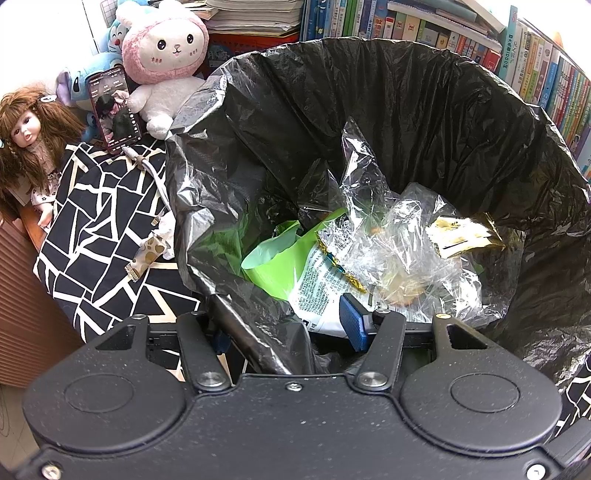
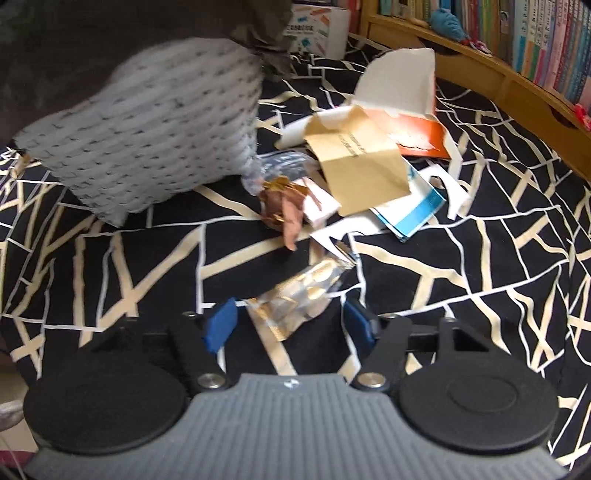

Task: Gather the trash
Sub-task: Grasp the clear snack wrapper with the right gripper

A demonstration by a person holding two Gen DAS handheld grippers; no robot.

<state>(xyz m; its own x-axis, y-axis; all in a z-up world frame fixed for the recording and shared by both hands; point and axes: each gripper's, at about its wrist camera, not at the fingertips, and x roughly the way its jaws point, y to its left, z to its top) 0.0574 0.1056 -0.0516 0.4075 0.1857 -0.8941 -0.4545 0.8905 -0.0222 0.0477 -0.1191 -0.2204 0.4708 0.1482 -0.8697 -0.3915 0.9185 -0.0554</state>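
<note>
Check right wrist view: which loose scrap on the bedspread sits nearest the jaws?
The clear gold-spotted wrapper, lying between the jaws; the other scraps lie farther off.

Black-and-cream patterned cloth carries torn cardboard, wrappers, bin.

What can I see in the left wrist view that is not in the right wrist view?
Only the left wrist view shows the inside of the black bin bag, with a green packet and clear plastic in it, and the left gripper clamped on the bag's rim.

Only the right wrist view shows the right gripper around a gold-dotted wrapper, and the torn cardboard behind it.

Both show the black patterned cloth and shelved books.
</note>
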